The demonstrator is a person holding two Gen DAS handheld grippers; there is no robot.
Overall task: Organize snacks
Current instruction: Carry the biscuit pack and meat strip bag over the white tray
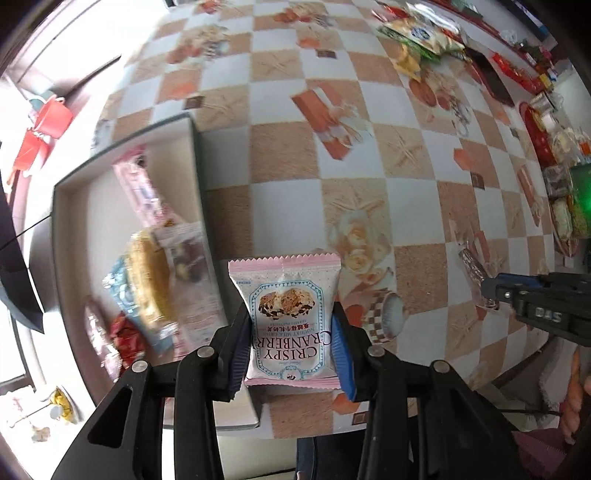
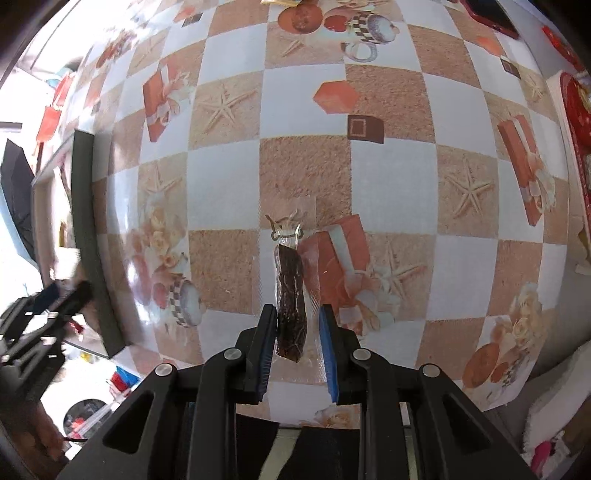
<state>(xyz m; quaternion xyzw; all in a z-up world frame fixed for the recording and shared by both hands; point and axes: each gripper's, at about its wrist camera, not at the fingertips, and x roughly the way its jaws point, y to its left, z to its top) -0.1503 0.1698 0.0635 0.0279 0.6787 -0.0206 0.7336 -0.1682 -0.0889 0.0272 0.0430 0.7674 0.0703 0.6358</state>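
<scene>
My left gripper is shut on a pink and white Crispy Cranberry snack packet and holds it above the table, just right of the grey box. The box holds several snack packets. My right gripper has its jaws around the near end of a dark snack stick in a clear wrapper, which lies on the checkered tablecloth. The left pad touches the wrapper and a gap shows at the right pad. The right gripper also shows in the left wrist view.
A pile of mixed snack packets lies at the table's far side. A red tray with more snacks stands at the right. The grey box wall is left of the right gripper. The table's near edge runs just below both grippers.
</scene>
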